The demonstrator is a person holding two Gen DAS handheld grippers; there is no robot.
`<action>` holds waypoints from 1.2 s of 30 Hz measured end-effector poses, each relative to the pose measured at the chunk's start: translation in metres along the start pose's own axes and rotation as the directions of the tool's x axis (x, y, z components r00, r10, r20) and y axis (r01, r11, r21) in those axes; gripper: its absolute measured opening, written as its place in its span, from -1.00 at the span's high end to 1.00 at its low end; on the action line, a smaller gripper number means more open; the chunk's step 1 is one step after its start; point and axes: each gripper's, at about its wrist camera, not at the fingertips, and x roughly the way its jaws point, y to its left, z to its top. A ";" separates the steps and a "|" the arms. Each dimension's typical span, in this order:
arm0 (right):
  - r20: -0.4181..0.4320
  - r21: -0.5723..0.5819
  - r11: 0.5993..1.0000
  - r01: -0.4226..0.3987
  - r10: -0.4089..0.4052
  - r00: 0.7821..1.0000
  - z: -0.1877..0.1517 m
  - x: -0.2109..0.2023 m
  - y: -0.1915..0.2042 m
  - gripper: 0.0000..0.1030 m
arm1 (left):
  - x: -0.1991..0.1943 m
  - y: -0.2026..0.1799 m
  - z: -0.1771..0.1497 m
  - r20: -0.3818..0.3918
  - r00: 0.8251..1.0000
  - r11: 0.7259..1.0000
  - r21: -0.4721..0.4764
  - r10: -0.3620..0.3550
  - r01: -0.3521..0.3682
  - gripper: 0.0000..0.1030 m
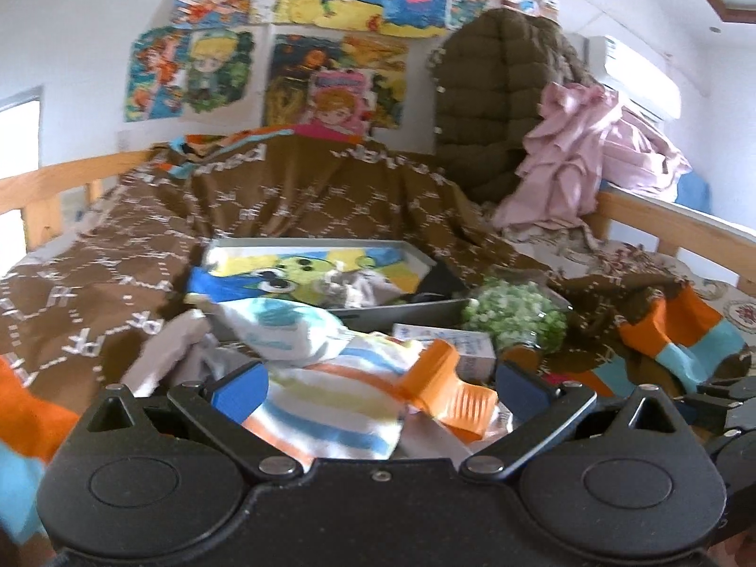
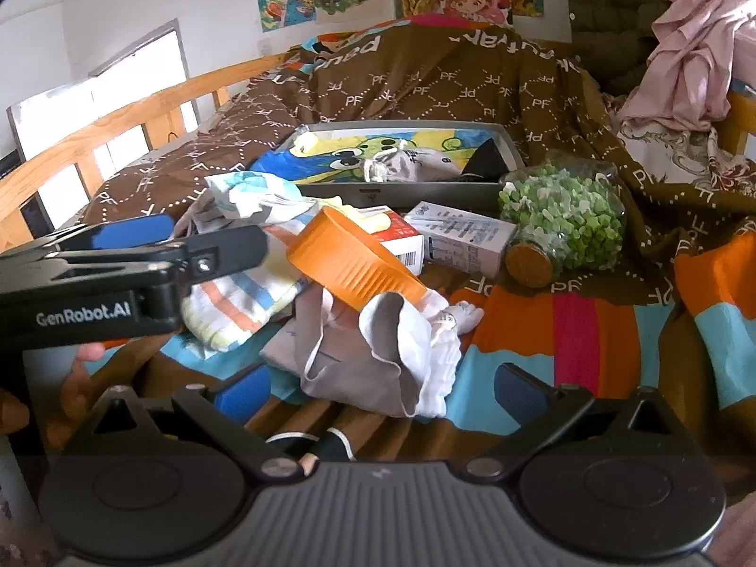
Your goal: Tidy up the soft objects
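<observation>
My left gripper [image 1: 380, 387] is open, its blue pads wide apart on either side of a striped white, orange and blue cloth [image 1: 330, 406] and an orange plastic piece [image 1: 444, 387]. The right wrist view shows it from the side [image 2: 212, 245], hovering over the same striped cloth [image 2: 236, 302]. My right gripper [image 2: 382, 390] is open just behind a crumpled grey and white cloth [image 2: 373, 359]. Further back sits a grey tray [image 2: 401, 191] holding a cartoon-print cloth [image 2: 340, 156] and a grey pouch [image 2: 416, 163]. A white and pale-blue cloth [image 2: 255, 193] lies in front of the tray's left end.
Two small cartons [image 2: 463, 236] and a corked jar of green bits [image 2: 562, 217] lie right of the pile. Everything rests on a brown patterned quilt [image 1: 307, 198] on a bed with wooden rails [image 1: 661, 222]. Pink fabric [image 1: 576, 156] hangs at the far right.
</observation>
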 end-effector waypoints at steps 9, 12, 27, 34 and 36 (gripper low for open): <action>-0.003 0.006 1.000 0.010 -0.010 1.000 0.001 0.017 0.002 -0.99 | 0.045 -0.001 0.004 -0.042 0.988 0.984 0.094 -0.149 0.153 -0.98; -0.007 0.000 1.000 0.017 -0.017 1.000 0.002 0.023 0.003 -0.99 | 0.058 0.000 0.003 -0.066 0.977 0.971 0.115 -0.202 0.209 -0.98; -0.018 -0.087 0.996 0.029 -0.030 0.999 -0.001 0.039 0.019 -0.62 | 0.088 0.015 -0.001 -0.107 0.930 0.932 0.052 -0.352 0.359 -0.43; -0.018 -0.112 0.993 0.027 -0.029 0.999 -0.003 0.039 0.024 -0.38 | 0.087 0.021 -0.002 -0.115 0.923 0.928 0.020 -0.368 0.373 0.05; -0.019 -0.113 0.993 0.028 -0.030 0.999 -0.003 0.039 0.024 -0.33 | 0.088 0.022 -0.001 -0.114 0.922 0.928 0.002 -0.370 0.372 0.15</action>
